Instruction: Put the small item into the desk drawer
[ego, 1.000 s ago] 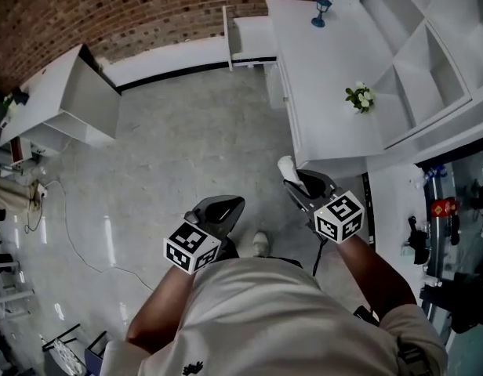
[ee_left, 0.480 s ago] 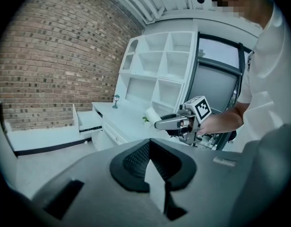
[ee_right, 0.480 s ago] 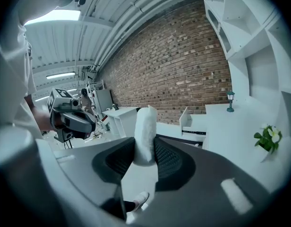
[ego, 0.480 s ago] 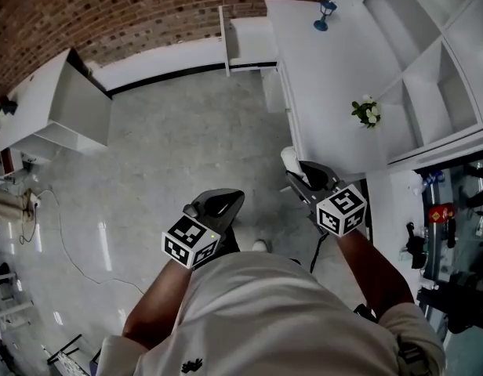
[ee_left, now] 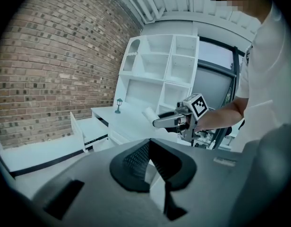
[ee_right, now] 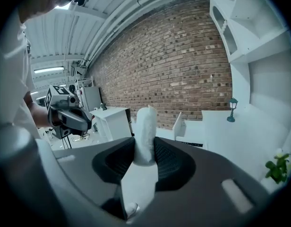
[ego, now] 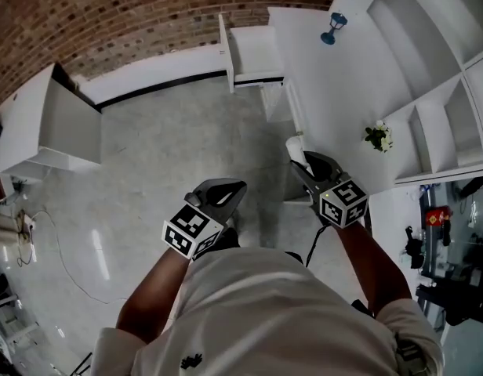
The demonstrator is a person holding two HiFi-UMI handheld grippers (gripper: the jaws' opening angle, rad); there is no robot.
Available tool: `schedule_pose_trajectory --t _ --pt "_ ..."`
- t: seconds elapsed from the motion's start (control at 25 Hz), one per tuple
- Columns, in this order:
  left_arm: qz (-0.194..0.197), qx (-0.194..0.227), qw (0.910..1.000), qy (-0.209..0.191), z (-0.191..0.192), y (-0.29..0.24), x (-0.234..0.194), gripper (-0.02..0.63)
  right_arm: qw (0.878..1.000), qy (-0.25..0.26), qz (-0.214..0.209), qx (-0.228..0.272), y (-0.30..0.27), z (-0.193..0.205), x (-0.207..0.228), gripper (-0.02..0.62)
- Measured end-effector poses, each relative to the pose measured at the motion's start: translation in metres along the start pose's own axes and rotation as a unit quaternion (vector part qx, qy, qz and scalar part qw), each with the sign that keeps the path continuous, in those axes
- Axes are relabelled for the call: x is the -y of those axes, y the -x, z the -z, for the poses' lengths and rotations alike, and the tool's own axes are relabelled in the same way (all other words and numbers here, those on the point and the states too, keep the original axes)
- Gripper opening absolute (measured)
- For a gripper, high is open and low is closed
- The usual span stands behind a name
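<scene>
The small item (ego: 295, 148) is a white fuzzy roll, and my right gripper (ego: 301, 161) is shut on it. In the right gripper view the roll (ee_right: 146, 129) stands upright between the dark pads (ee_right: 165, 157). The right gripper hangs beside the front edge of the white desk (ego: 335, 92). The open drawer (ego: 253, 49) juts from the desk's far end, well ahead of both grippers. My left gripper (ego: 228, 190) is shut and holds nothing, above the floor to the left. The left gripper view shows the right gripper (ee_left: 165, 122), the roll (ee_left: 149, 113) and the drawer (ee_left: 92, 129).
A blue toy lamp (ego: 333, 28) and a small flower pot (ego: 378, 136) stand on the desk, with white shelving (ego: 430, 69) behind. A white cabinet (ego: 45, 120) stands at the left by the brick wall (ego: 124, 14). Grey floor (ego: 179, 147) lies between them.
The view has moved forward along the desk, so the open drawer looks nearer. Both grippers moved ahead with it. The roll stays in the right gripper.
</scene>
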State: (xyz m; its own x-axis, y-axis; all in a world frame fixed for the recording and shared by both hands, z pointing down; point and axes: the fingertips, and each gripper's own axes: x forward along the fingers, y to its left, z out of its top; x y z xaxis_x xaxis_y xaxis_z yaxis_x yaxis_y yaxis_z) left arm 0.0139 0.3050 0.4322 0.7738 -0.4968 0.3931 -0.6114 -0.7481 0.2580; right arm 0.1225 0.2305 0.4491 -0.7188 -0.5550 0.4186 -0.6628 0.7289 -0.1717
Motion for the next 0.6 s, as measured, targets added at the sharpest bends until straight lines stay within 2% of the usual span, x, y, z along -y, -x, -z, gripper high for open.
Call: schedule_pose_trajectory --t 0.24,0.6 --pt "0.026 -0.001 0.9996 -0.009 -0.017 0.01 -0.049 0.005 1.0 0.016 0.025 0.002 -0.048 -0.044 0.011 0.138" --pt "0.024 0.012 0.9995 0.015 -0.03 0.0 -0.1 0.005 0.999 0.028 0.023 -0.007 -0.106 -0.076 0.036 0.138"
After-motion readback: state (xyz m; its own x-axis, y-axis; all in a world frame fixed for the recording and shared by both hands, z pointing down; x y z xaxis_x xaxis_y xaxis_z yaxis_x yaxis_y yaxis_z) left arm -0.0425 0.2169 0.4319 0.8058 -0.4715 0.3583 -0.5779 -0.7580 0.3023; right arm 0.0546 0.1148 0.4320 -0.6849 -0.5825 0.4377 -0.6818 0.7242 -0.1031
